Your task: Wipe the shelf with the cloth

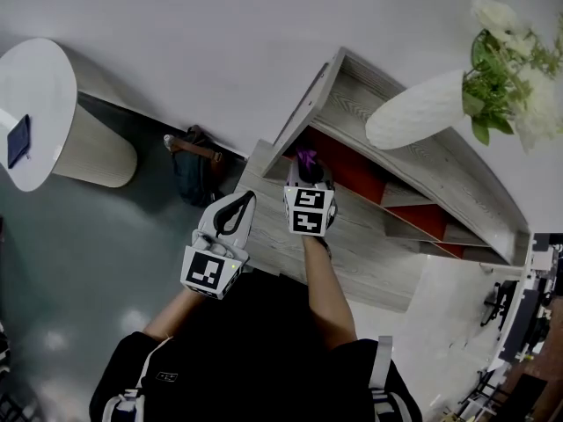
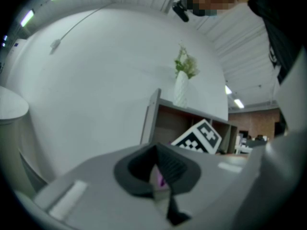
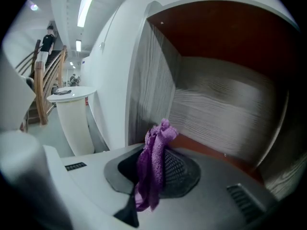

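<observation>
A purple cloth (image 3: 152, 166) hangs from my right gripper (image 3: 156, 150), which is shut on it. In the head view the cloth (image 1: 306, 158) pokes out ahead of that gripper (image 1: 308, 178) at the mouth of the leftmost red-backed compartment (image 1: 352, 172) of the grey wooden shelf (image 1: 361, 249). The right gripper view looks into that compartment, with its grey wood side wall (image 3: 153, 90) close by; I cannot tell whether the cloth touches it. My left gripper (image 1: 234, 213) is held lower and to the left, off the shelf's corner, its jaws (image 2: 160, 169) together with nothing in them.
A white vase (image 1: 418, 112) with flowers (image 1: 515, 69) stands on the shelf's top board. A dark bag (image 1: 193, 172) lies on the floor by the shelf's left end. A white round pedestal table (image 1: 35, 104) stands further left. A staircase (image 3: 41, 80) shows far off.
</observation>
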A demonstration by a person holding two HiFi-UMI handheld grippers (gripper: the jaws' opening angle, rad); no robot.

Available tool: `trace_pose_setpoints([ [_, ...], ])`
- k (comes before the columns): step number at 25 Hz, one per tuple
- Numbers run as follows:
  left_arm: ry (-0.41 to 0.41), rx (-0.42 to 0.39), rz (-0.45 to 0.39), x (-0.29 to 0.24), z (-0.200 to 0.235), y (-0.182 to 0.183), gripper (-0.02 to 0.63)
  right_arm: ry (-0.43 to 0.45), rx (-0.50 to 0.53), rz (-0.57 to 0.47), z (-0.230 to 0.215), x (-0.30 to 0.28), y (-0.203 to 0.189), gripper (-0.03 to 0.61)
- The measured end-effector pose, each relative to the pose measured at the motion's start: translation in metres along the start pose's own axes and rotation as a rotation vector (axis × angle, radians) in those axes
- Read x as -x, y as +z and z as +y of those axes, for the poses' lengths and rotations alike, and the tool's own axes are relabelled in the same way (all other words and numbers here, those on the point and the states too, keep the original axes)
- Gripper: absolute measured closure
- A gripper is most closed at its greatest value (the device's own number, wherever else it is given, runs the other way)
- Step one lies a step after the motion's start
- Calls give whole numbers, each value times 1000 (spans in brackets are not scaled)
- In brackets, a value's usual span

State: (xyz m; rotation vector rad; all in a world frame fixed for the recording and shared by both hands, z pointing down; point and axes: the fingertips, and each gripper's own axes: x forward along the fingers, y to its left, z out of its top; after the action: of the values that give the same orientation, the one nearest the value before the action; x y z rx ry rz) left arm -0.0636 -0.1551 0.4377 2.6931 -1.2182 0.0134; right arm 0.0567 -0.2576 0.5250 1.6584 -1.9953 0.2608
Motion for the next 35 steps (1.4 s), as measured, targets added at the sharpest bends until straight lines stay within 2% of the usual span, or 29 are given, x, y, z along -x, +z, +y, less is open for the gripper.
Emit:
trace_pose_setpoints([
  [10,9,3,-15,3,0,4,611,69,28,-10,19,-5,8,524],
  [19,-17,-13,-21,-3,-15,7,611,161,42,-36,35,3,3,523],
  [21,-30,-15,-25,-5,-21,9,611,205,16,-41,38,9,0,523],
  [23,-45,-16,-25,-9,-27,10,611,214,-30,-67,33,20,-1,523],
  [29,-120,-18,-23,-24,-49,10,611,48,-127,-195,-22,66,14,523],
  [35,-224,-30,-17,-43,-77,10,611,-193,-191,-214,-95,99,1,523],
])
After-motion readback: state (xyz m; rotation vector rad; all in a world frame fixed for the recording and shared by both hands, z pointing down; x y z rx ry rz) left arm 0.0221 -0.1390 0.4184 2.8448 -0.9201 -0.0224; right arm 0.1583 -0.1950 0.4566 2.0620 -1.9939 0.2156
